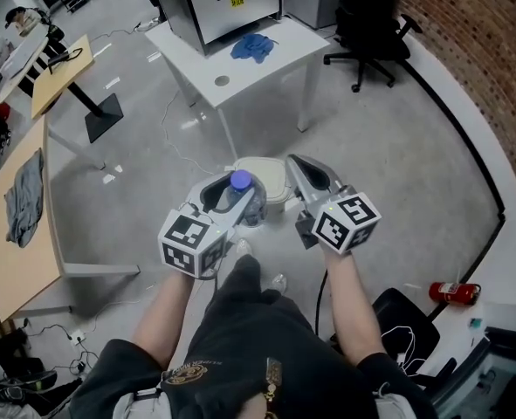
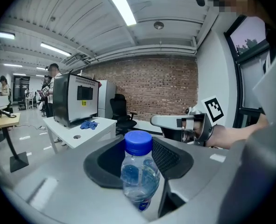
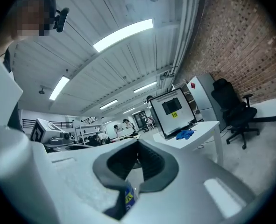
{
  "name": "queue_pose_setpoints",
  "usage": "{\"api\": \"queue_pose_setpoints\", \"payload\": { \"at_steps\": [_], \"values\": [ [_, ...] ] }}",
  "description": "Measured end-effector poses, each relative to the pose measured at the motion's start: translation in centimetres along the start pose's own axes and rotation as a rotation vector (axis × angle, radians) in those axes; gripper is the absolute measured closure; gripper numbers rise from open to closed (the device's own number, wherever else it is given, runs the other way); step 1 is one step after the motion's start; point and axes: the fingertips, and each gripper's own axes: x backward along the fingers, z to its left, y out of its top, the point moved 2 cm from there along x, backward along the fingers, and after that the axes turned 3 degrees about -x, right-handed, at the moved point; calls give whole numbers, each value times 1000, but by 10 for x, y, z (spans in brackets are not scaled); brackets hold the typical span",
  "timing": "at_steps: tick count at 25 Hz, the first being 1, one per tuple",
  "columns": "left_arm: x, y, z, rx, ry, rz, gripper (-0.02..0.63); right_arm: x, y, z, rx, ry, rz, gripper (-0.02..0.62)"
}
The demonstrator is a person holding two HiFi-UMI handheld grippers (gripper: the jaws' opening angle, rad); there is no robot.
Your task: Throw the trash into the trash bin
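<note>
My left gripper is shut on a clear plastic bottle with a blue cap, held upright; the same bottle stands between the dark pads in the left gripper view. Beside it, my right gripper has its jaws nearly together, pinching a thin piece of trash with a blue and yellow label, seen only in the right gripper view. A white trash bin stands on the floor just beyond and below both grippers, partly hidden by them.
A white table with a blue cloth and a grey machine stands farther ahead. A black office chair is at the far right, wooden desks on the left, a red fire extinguisher at the lower right.
</note>
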Motion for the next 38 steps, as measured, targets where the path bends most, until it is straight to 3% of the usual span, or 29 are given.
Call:
{"api": "queue_pose_setpoints", "payload": {
  "at_steps": [11,20,25,30,34,38],
  "values": [
    [-82,-23,52,96,-89,3,417,-50,-14,-65,66,-104,160,592],
    [-167,-90,80,175,-209,53,417,-83,-80,-157,18,-227,345,592],
    [-206,-149,62,239,-246,123,417,-87,-142,-213,-25,-240,439,592],
    [-239,-209,51,334,-168,216,417,-86,-245,-260,-79,-153,598,592],
    [-274,-249,45,395,-110,251,417,-83,-318,-315,-68,-176,719,592],
    [-293,-295,44,422,-72,330,417,-95,-387,-348,-125,-149,761,592]
  ]
}}
